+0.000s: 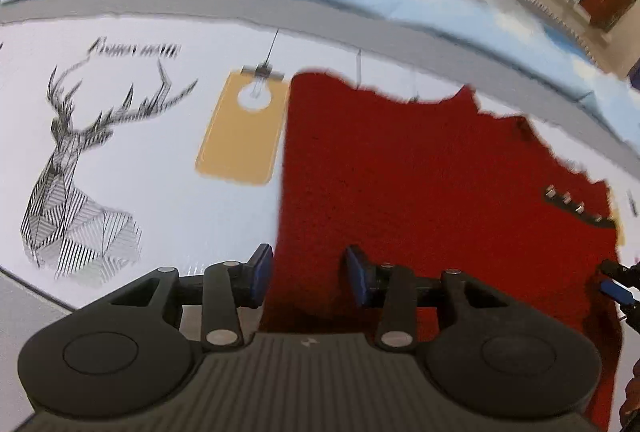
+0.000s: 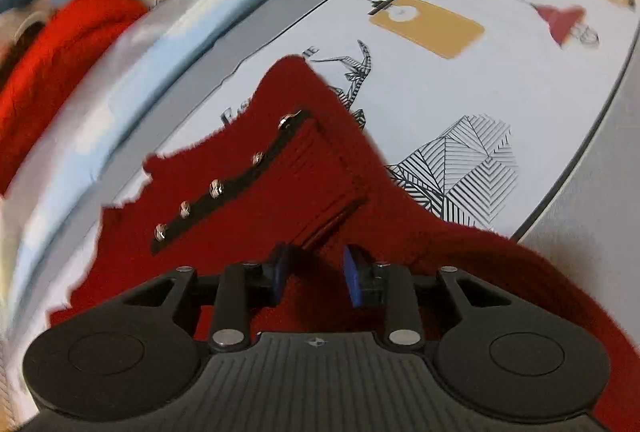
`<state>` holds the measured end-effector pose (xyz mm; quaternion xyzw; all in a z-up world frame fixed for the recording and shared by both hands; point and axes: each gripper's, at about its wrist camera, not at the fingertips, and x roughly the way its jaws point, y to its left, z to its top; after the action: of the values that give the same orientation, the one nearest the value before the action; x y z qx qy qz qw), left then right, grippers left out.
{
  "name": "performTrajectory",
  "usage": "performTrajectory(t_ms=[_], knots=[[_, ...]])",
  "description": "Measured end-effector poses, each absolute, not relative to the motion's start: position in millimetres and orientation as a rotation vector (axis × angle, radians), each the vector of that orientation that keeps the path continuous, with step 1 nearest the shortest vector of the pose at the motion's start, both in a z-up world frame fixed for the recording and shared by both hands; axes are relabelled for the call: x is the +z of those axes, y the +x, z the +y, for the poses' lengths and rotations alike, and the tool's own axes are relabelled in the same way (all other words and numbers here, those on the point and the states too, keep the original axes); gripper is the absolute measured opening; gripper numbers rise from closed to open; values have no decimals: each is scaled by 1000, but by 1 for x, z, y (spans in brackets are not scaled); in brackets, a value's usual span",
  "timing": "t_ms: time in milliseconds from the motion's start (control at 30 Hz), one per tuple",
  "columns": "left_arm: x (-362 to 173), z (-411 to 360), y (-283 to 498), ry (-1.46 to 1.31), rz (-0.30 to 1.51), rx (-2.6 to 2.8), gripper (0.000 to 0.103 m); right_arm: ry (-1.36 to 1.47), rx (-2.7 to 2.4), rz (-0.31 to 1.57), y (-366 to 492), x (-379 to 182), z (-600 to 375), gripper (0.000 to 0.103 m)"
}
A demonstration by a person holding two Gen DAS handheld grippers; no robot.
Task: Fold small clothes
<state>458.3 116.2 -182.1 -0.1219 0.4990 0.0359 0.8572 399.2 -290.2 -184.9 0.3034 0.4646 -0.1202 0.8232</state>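
The red knitted garment [image 1: 420,171] lies spread on the printed worktop [image 1: 140,159], right under both tongs. The left tongs [image 1: 306,274] hang over its left edge with the jaws parted and nothing clamped. The right tongs [image 2: 316,274] sit just behind the ribbed band and the dark button strip [image 2: 224,183], jaws apart, wool beneath them but not pinched.
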Motion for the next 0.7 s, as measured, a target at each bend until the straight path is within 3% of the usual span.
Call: performTrajectory(t_ms=[167,233,267,700], knots=[[-190,110,460,-234,1089,74,44,582,-197,897,401,-161,-284,40],[-196,113,460,-228,1125,95,49,602,-239,964,405,-171,-291,40],[-193,114,458,-237,1123,99,49,606,-277,1012,404,-175,-294,34],[-80,116,405,-164,823,39,48,489,-195,765,373,-67,-309,40]])
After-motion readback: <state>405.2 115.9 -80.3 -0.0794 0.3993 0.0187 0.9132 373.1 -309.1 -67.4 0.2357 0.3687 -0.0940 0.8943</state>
